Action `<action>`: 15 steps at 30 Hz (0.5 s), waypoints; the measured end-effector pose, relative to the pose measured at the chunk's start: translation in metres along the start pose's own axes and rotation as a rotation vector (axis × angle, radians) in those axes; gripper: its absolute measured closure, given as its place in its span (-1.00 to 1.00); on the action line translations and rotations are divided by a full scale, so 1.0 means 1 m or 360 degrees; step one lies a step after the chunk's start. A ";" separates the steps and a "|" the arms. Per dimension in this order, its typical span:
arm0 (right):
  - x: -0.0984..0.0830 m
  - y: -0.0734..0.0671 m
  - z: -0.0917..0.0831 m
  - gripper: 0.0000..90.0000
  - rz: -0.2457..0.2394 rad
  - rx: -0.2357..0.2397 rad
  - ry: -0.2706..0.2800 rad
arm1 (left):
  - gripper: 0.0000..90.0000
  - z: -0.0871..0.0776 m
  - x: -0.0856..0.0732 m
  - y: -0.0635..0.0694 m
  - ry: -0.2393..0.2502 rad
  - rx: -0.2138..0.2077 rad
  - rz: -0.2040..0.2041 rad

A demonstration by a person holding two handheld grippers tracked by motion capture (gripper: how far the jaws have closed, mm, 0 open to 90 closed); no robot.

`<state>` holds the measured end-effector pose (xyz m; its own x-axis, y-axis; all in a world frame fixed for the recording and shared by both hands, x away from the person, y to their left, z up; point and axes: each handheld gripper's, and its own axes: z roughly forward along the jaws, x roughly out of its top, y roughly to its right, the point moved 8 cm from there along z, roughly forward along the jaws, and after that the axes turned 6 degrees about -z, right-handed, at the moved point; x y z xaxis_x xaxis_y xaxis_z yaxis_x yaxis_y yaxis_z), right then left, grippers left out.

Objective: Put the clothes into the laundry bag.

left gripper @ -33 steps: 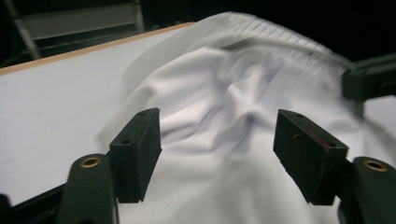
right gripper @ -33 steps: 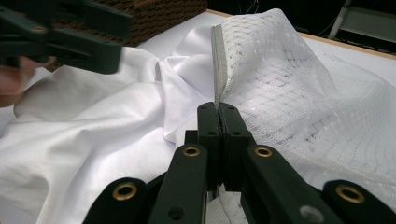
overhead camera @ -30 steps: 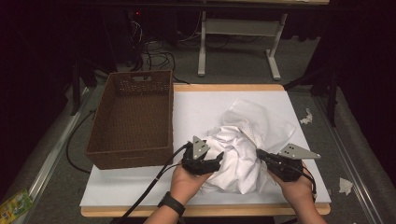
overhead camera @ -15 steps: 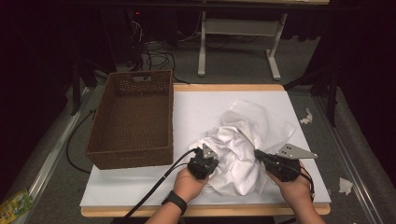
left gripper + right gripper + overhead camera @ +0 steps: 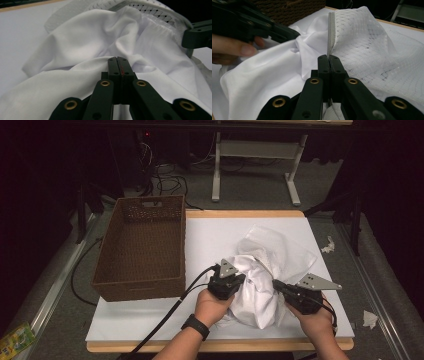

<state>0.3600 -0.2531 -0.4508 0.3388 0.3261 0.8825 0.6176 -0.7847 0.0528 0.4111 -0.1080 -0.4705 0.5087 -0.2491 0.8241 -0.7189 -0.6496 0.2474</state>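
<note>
Both grippers, left gripper [image 5: 235,281] and right gripper [image 5: 278,287], pinch the white garment [image 5: 260,285] with jaws clamped, near the table's [image 5: 210,232] front edge.

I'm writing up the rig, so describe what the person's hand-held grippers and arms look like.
Both are matte black. The left hand-held gripper and right hand-held gripper each carry a grey three-cornered plate on top and trail a black cable. Their linkage arms show brass-coloured rivets, and the slim black jaws are flat-sided. A black wristwatch sits on the left wrist; the forearms are bare, with no sleeves.
</note>
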 end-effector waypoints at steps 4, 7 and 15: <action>0.001 0.000 0.000 1.00 0.0011 0.0014 0.0018 | 1.00 0.022 0.006 0.007 -0.0013 -0.0027 0.0001; 0.001 0.001 0.000 1.00 0.0004 0.0014 0.0026 | 1.00 0.038 0.010 0.006 -0.0022 0.0003 0.0009; -0.003 0.002 0.003 1.00 0.0016 0.0020 0.0013 | 0.01 0.001 0.003 0.001 0.0116 -0.0012 -0.0020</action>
<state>0.3620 -0.2540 -0.4541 0.3397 0.3138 0.8867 0.6228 -0.7814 0.0380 0.4121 -0.1103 -0.4682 0.4819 -0.1876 0.8559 -0.7166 -0.6466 0.2617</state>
